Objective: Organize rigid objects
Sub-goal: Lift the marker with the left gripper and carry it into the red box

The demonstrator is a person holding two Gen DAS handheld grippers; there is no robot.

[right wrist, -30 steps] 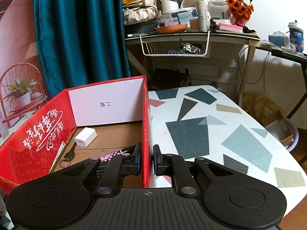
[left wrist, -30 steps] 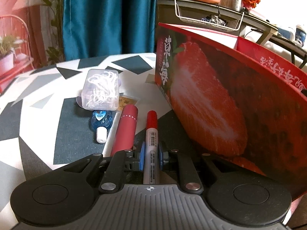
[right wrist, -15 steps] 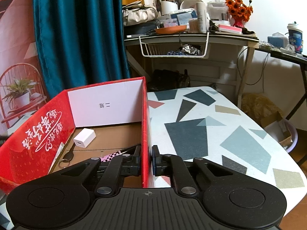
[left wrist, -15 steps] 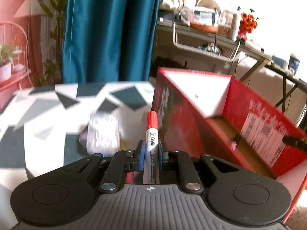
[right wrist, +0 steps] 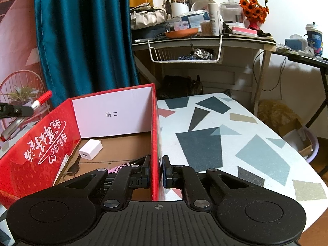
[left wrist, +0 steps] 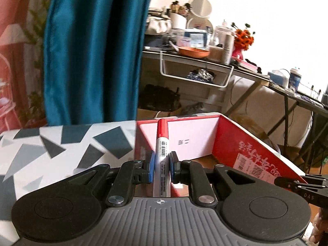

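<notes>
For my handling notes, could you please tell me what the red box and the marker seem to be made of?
The red box: apparently corrugated cardboard, with a glossy red print outside and a bare brown floor inside. The marker in the left hand-held gripper: the red cap looks like smooth plastic; the silvery barrel with a barcode label could be plastic or metal, which the pictures leave open.
</notes>
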